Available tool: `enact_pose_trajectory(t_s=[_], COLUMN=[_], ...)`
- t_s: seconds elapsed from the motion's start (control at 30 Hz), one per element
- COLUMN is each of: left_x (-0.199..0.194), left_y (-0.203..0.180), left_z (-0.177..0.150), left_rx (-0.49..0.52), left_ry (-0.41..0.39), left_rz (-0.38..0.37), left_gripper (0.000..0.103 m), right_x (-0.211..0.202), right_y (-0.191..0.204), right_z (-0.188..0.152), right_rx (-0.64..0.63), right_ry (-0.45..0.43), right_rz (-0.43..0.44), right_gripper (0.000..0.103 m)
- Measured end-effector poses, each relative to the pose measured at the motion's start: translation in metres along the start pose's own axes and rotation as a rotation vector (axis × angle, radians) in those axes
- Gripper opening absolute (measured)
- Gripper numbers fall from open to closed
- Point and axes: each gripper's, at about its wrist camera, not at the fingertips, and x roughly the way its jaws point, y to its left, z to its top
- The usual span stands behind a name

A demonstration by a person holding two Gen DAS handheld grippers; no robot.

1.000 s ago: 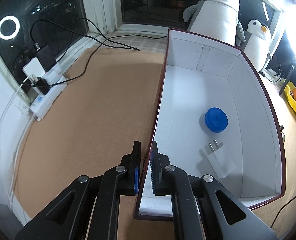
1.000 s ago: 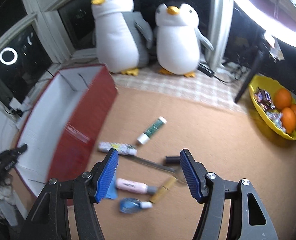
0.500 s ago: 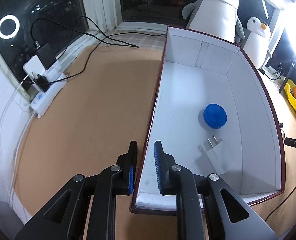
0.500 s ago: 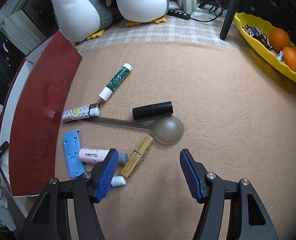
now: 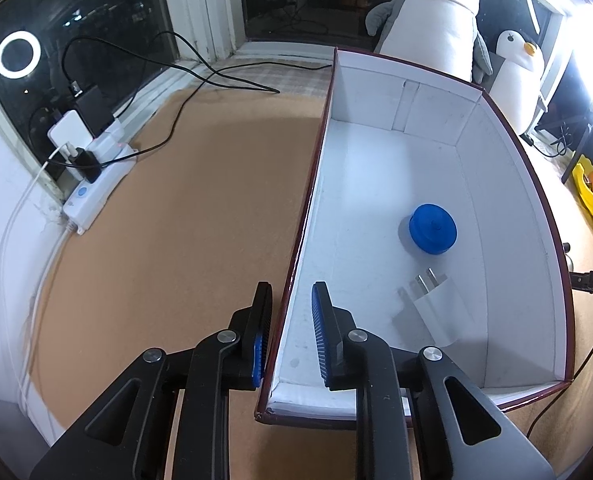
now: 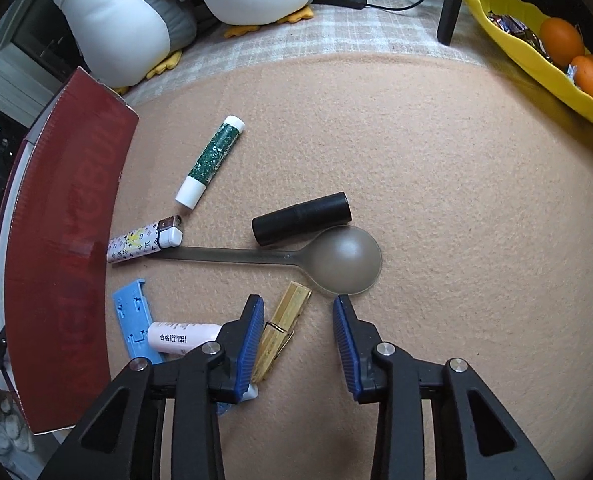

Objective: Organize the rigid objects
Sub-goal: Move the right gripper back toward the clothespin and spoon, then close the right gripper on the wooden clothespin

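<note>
The left gripper (image 5: 292, 338) straddles the red box's (image 5: 508, 208) near wall, fingers now parted, no longer pinching it. The right gripper (image 6: 298, 344), fingers spread, has lowered over the wooden clothespin (image 6: 282, 330), which lies flat on the surface (image 6: 456, 220) between them, near the spoon (image 6: 316, 258).

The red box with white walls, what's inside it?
Inside the box: a blue round lid and a white plug charger. The left gripper hides a bit of the near floor.
</note>
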Motion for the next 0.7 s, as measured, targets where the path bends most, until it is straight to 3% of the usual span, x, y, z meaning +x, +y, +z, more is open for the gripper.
enact_pose_trajectory(t_s=[0.33,0.57,0.7], left_x=[0.000,0.001,0.001], left_y=[0.000,0.000,0.000], left_z=[0.000,0.000,-0.001], left_rx=[-0.002,-0.003,-0.007], left_ry=[0.000,-0.001,-0.002], left_rz=[0.011,0.012,0.006], left_gripper=[0.019,0.019,0.019], right_x=[0.001,-0.003,-0.025], right_y=[0.004,0.003,0.010], right_z=[-0.013,-0.026,-0.029], right_rx=[-0.168,-0.187,-0.190], right_ry=[0.025,0.001,-0.047], right_rz=[-0.118,-0.117,-0.093], right_gripper=[0.012,0.011,0.011])
